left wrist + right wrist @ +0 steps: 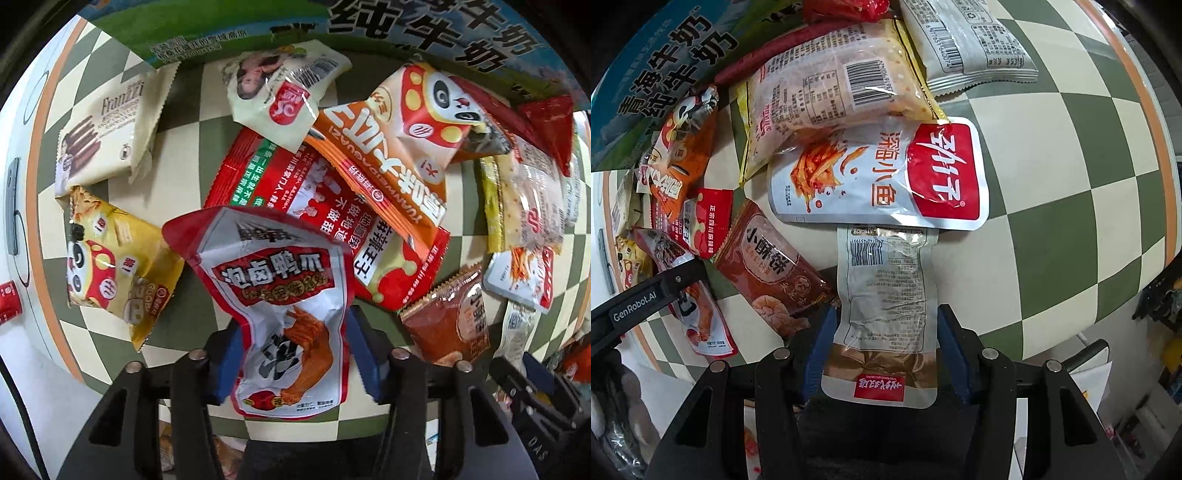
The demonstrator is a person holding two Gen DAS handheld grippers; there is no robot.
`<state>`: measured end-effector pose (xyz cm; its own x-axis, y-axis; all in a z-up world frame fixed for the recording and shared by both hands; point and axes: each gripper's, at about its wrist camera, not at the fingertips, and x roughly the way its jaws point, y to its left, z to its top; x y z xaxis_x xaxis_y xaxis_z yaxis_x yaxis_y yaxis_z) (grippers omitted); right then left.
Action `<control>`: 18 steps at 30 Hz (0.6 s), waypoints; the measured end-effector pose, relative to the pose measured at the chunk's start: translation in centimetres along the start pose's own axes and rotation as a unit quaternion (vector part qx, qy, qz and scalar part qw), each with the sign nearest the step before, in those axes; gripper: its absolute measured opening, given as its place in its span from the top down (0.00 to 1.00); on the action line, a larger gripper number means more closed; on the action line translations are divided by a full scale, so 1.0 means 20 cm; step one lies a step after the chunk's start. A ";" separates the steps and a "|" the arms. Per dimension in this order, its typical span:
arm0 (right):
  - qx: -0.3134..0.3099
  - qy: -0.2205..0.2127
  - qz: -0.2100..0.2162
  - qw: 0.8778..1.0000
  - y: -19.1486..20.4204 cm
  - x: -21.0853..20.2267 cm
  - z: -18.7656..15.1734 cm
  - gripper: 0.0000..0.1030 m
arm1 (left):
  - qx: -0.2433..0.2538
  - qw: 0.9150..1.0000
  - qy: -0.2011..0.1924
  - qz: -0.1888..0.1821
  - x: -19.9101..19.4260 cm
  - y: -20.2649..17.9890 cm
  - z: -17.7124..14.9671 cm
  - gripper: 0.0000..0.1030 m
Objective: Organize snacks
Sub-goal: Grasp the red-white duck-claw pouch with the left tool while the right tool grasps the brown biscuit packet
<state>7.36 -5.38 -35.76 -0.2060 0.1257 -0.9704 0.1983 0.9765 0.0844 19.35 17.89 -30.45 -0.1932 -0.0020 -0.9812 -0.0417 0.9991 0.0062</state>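
Observation:
A red-and-white pouch (291,295) printed with a braised claw hangs crumpled between the blue pads of my left gripper (293,321), which is shut on it above the snack pile. The pads of my right gripper (886,310) are shut on a silver pouch (886,280), barcode side up, whose far end touches a white-and-red fish pack (879,177). The left gripper's black arm (646,299) and its pouch (701,317) also show at the left of the right wrist view. The right gripper (535,387) shows at the lower right of the left wrist view.
Loose packs cover a green-and-cream checkered table (1071,184): a Franzzi wafer pack (107,136), a yellow panda bag (114,273), an orange panda bag (391,147), a big red pack (266,166), a brown pack (772,273). A milk carton box (258,22) stands behind.

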 end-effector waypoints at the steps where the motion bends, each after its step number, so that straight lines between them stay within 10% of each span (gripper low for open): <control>1: -0.003 -0.002 -0.001 1.000 0.01 0.00 -0.01 0.44 | -0.003 1.000 -0.003 -0.001 0.00 -0.05 -0.10 0.53; 14: -0.002 -0.025 0.021 0.999 0.03 -0.14 -0.06 0.44 | -0.016 0.997 -0.039 -0.064 -0.35 0.26 -0.37 0.54; 16: -0.008 -0.033 0.027 0.999 0.05 -0.22 -0.08 0.91 | -0.007 0.995 -0.057 -0.077 -0.48 0.30 -0.41 0.54; 18: -0.014 -0.034 0.049 0.998 0.08 -0.29 -0.09 0.91 | 0.006 0.993 -0.081 -0.080 -0.60 0.33 -0.44 0.54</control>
<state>7.11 -4.21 -29.65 -0.1220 0.2094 -0.9702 0.1876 0.9647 0.1846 12.84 24.05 -16.87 -0.0244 -0.1543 -0.9877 -0.0471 0.9871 -0.1531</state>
